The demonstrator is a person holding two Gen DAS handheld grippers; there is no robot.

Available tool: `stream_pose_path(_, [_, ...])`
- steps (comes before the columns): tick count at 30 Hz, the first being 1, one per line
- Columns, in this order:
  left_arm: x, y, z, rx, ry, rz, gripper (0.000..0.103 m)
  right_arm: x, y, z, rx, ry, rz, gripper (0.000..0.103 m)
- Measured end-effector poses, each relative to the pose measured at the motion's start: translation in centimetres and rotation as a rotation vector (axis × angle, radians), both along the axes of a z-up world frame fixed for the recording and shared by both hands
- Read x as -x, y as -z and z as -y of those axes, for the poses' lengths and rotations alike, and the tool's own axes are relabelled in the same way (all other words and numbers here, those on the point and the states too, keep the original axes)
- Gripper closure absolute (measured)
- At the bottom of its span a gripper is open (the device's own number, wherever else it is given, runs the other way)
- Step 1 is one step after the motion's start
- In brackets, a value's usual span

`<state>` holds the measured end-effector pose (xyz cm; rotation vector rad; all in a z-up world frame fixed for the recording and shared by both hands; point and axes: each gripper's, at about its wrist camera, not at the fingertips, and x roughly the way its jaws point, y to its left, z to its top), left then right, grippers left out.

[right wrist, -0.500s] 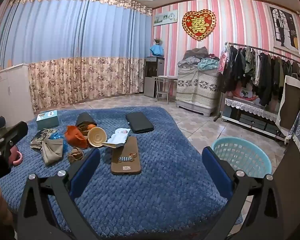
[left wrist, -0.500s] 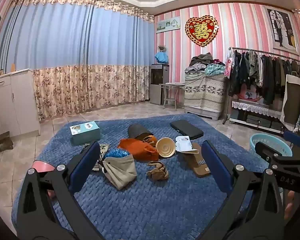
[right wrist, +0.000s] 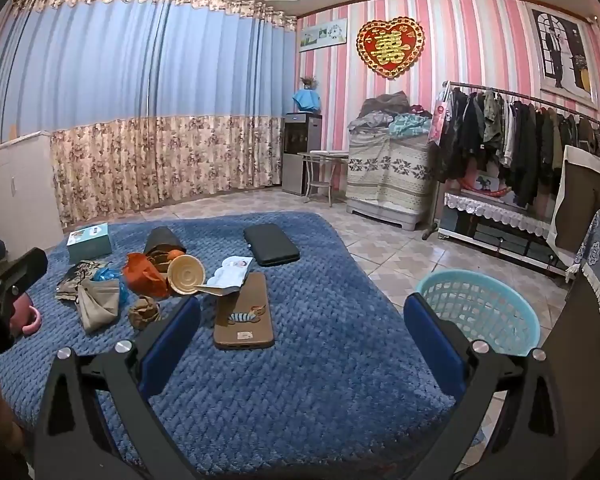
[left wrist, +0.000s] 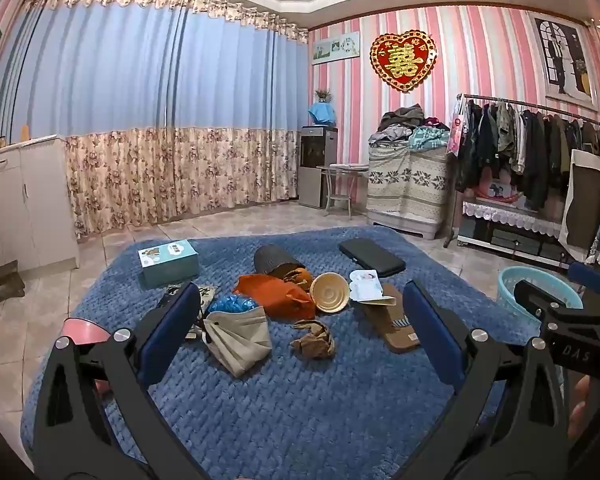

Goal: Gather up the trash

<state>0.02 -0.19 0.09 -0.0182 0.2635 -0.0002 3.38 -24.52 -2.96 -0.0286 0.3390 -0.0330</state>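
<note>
Litter lies in a heap on the blue rug [left wrist: 300, 400]: a beige crumpled bag [left wrist: 238, 338], an orange bag [left wrist: 280, 296], a blue wrapper [left wrist: 232, 304], a brown crumpled scrap [left wrist: 314, 340], a paper bowl [left wrist: 332, 292] and a white leaflet [left wrist: 366, 286]. My left gripper [left wrist: 300, 332] hovers open in front of the heap, empty. The right gripper [right wrist: 300, 336] is open and empty over the rug, short of a brown case [right wrist: 244, 312]. A light blue basket [right wrist: 480, 312] stands on the floor at the right.
A teal box [left wrist: 168, 262], a dark toppled bin [left wrist: 272, 258] and a black case [left wrist: 372, 256] also lie on the rug. A pink object [right wrist: 30, 316] sits at the rug's left edge. A clothes rack [right wrist: 520, 136], covered cabinet [right wrist: 388, 172] and white cupboards [left wrist: 24, 208] line the walls.
</note>
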Motion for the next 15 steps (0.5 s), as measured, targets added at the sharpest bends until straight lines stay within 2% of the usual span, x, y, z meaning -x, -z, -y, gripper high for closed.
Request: stream_pose_path(15, [0.03, -0.21, -0.17, 0.003, 0.002, 0.002, 0.005, 0.09, -0.11, 0.09, -0.005, 0.001, 0.002, 0.004])
